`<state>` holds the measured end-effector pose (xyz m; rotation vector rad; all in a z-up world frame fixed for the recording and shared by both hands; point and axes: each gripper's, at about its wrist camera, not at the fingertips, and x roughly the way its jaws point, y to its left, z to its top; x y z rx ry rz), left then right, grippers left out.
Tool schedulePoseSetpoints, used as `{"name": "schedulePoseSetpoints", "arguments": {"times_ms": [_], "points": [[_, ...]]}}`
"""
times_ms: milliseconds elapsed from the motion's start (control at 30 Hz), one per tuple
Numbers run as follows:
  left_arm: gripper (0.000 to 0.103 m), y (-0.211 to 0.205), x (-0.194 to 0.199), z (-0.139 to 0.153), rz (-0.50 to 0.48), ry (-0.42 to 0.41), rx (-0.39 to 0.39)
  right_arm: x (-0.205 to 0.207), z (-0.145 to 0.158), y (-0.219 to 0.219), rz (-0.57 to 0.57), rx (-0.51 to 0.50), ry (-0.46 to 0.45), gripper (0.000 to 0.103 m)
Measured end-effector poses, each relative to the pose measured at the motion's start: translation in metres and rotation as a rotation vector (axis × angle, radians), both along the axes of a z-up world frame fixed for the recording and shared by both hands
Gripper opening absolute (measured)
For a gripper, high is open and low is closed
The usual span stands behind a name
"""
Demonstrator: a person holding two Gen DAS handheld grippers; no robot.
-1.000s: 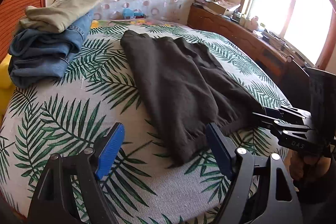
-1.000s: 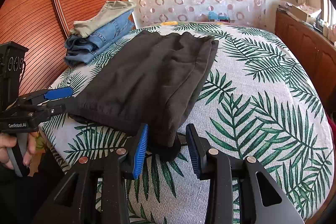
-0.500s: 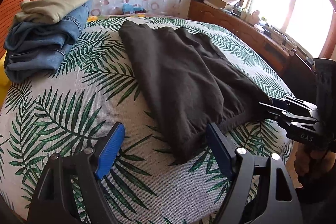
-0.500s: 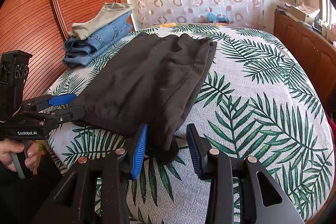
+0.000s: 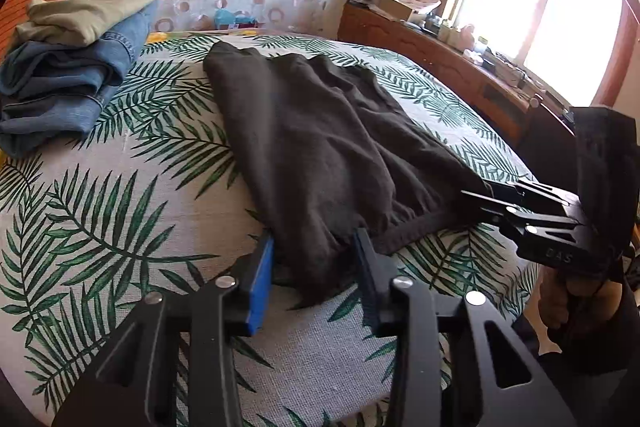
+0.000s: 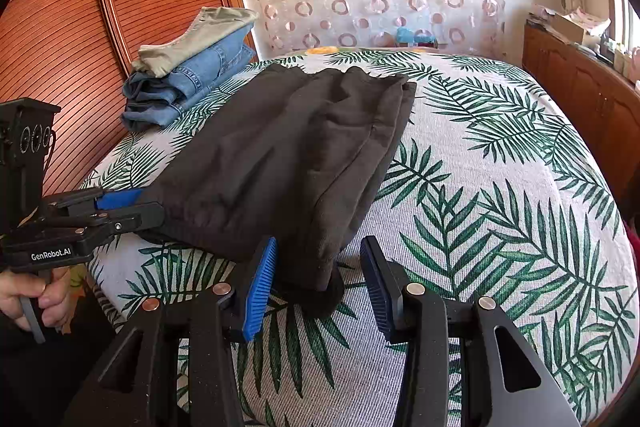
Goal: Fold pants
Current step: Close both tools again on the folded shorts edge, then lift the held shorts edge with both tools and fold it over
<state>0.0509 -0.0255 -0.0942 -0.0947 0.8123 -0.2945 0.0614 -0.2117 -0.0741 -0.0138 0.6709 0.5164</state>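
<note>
The dark pants (image 5: 320, 147) lie flat on the bed (image 5: 120, 195), which has a white cover with green palm leaves. They run from the near edge of the bed toward the far wall. The left tool (image 5: 314, 267) has its two blue-padded fingers a little apart, one on each side of a near corner of the pants. I cannot tell if it pinches the cloth. In the right wrist view the left tool (image 6: 132, 205) looks nearly closed at that corner. The right tool (image 6: 316, 271) is open, and the other near corner of the pants sits between its fingers with a gap on one side. In the left wrist view the right tool (image 5: 476, 203) touches that corner. A pile of folded jeans (image 6: 188, 87) with tan pants (image 6: 200, 35) on top sits near the far left of the bed, apart from the dark pants
</note>
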Motion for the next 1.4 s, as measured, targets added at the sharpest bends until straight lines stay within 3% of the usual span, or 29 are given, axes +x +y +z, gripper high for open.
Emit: {"name": "schedulePoseSetpoints", "arguments": {"times_ms": [233,300,367,433,567,933,1400], "points": [[0.037,0.000,0.001,-0.001,-0.001,0.001,0.005,0.004,0.000,-0.001,0.000,0.020,0.006,0.045],[0.030,-0.001,0.000,-0.001,-0.014,0.001,-0.008,0.004,0.000,0.000,0.000,0.018,0.004,0.044],[0.022,-0.001,-0.001,0.001,-0.019,-0.004,-0.016,0.004,-0.001,-0.001,0.013,0.032,0.011,0.028],[0.015,0.000,-0.002,0.003,-0.015,-0.010,-0.020,0.003,-0.001,-0.001,0.024,0.050,0.018,0.020],[0.013,-0.001,-0.009,0.015,-0.022,-0.062,-0.016,0.000,0.002,-0.001,0.030,0.050,0.008,0.014],[0.013,0.001,-0.029,0.060,-0.033,-0.158,-0.036,-0.020,0.024,-0.010,0.070,0.097,-0.035,0.011],[0.013,-0.002,-0.047,0.111,-0.058,-0.275,-0.054,-0.058,0.071,-0.034,0.099,0.144,-0.156,0.010]]}}
